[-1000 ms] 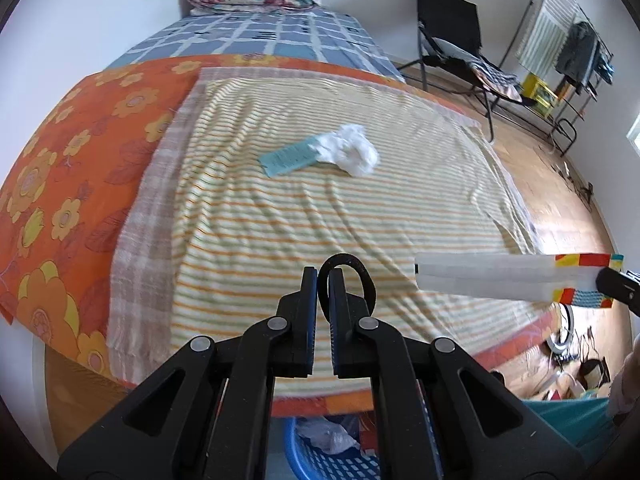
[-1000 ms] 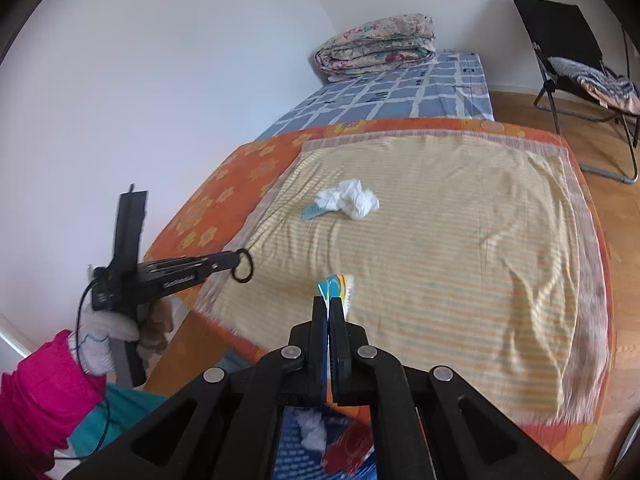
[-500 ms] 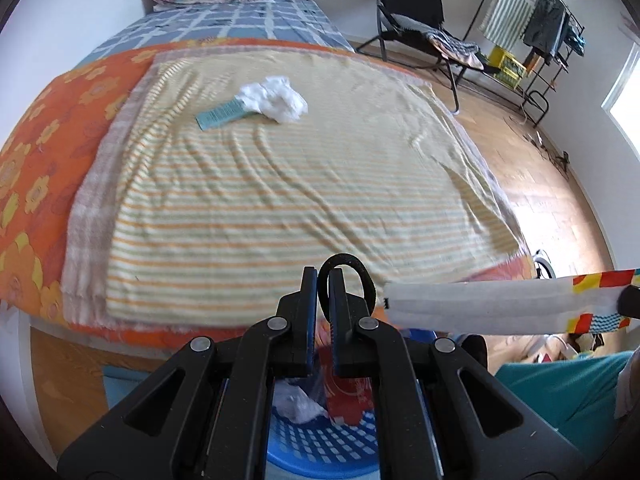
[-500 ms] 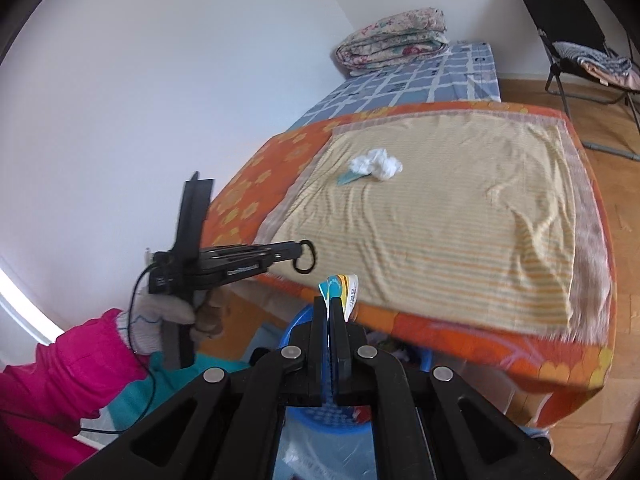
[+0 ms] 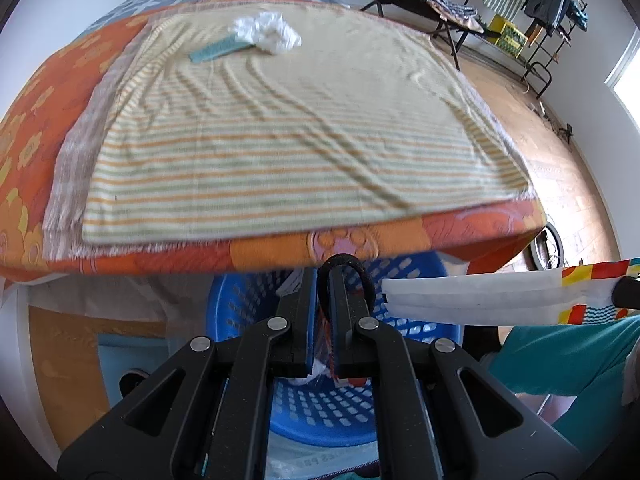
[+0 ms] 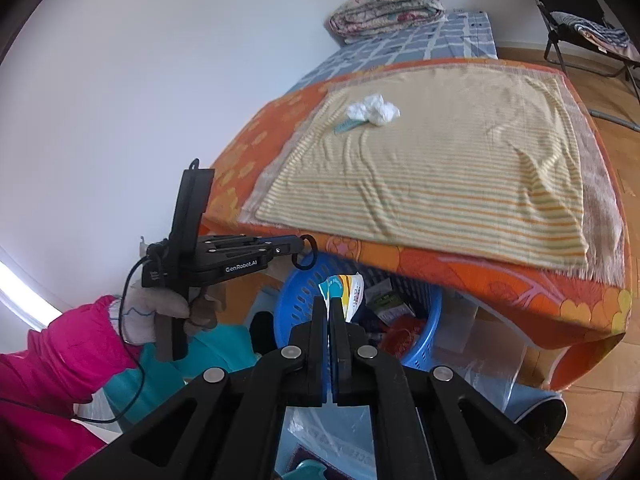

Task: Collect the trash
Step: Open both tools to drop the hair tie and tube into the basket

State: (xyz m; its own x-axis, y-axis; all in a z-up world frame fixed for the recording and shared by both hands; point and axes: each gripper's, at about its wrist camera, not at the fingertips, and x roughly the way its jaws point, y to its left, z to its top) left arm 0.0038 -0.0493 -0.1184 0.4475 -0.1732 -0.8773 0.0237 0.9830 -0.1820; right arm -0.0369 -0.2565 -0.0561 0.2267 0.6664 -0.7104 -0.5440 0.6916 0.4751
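Fingers clamped both sides: my left gripper (image 5: 323,292) pinches a black hair tie (image 5: 352,270), right gripper (image 6: 329,312) a wrapper (image 6: 347,290), both above the blue basket (image 5: 404,270). Drop-off step; next I let go w/ each over basket.

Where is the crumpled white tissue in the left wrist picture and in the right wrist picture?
Left wrist: the tissue lies near the top, left of centre, on the far part of the striped sheet.
Right wrist: the tissue lies upper centre, at the sheet's far left corner.
Shared landmark: the teal strip that touches the tissue.
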